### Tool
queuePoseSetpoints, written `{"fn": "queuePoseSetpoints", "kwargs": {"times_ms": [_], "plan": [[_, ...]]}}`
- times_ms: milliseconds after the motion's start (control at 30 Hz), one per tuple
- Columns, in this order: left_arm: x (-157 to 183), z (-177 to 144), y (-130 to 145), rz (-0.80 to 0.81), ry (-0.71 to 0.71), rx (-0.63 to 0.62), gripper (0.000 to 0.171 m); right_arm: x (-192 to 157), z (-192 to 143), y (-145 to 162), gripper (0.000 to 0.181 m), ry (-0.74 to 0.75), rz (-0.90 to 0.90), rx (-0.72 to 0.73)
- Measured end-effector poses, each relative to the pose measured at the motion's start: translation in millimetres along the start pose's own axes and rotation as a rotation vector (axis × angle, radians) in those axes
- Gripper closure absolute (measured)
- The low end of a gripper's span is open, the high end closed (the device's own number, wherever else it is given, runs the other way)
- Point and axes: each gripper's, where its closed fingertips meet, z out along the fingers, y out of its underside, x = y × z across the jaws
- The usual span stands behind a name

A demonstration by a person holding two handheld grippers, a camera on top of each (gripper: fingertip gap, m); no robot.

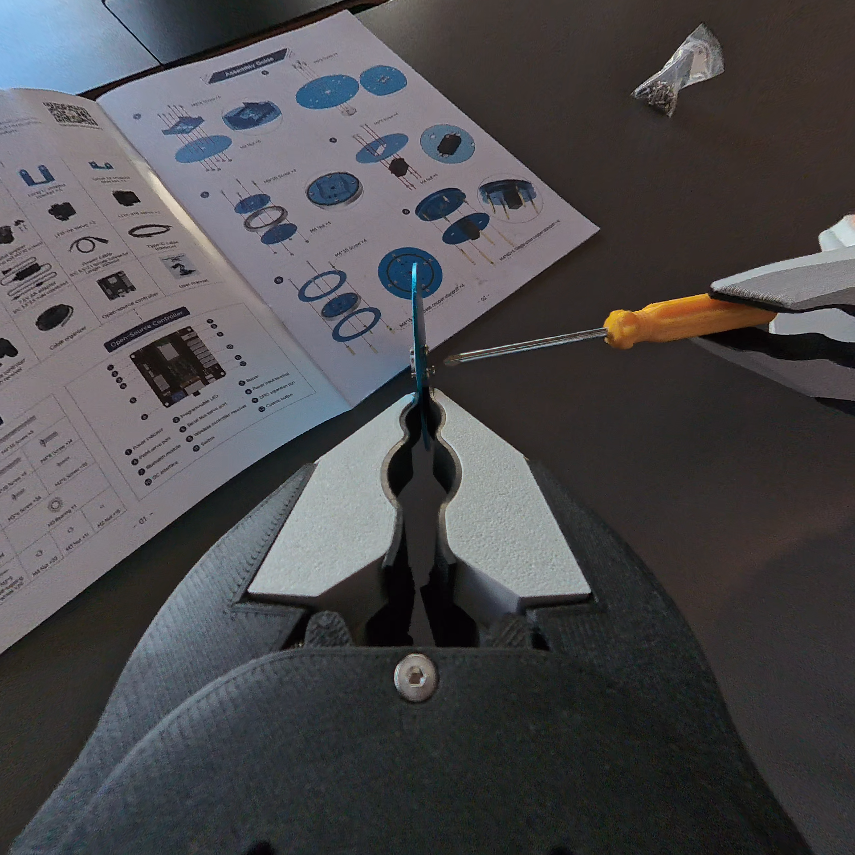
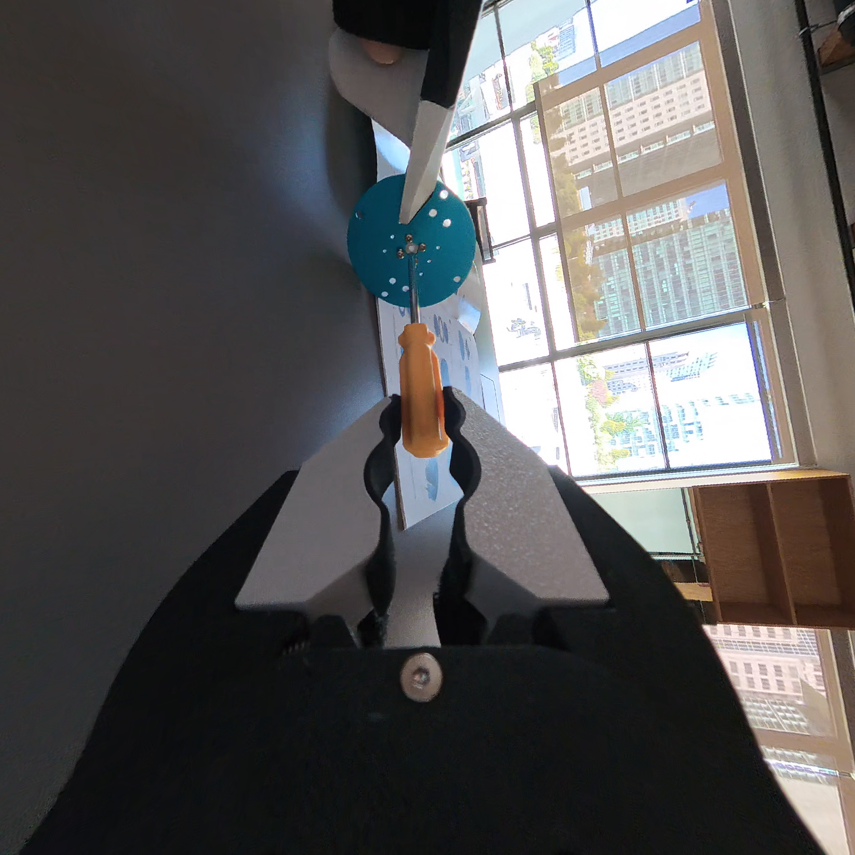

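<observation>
The left tongs (image 1: 422, 398) are pinched nearly closed on the lower edge of a blue disc (image 1: 419, 333), holding it upright on edge above the dark bench (image 1: 647, 462), whose right side lies bare. An open booklet (image 1: 231, 259) covers the bench to the left, its near corner just beside the tongs, and a small bag of screws (image 1: 680, 74) sits well apart at the far right. The right tongs (image 2: 418, 407) clamp an orange screwdriver (image 2: 420, 393), its tip at the disc's centre screws (image 2: 409, 247), with tall windows (image 2: 647, 277) and a wooden shelf (image 2: 777, 546) rightward.
</observation>
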Motion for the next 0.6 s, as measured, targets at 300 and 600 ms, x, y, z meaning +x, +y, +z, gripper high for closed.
{"fn": "queuePoseSetpoints", "kwargs": {"times_ms": [300,600], "plan": [[0.0,0.2,0.3,0.000,0.004,-0.001,0.171,-4.2,3.6,0.9,0.164,-0.017,-0.001,-0.012],[2.1,2.1,-0.8,0.016,-0.002,-0.001,0.171,-4.0,3.0,0.1,0.164,-0.010,-0.033,-0.020]]}}
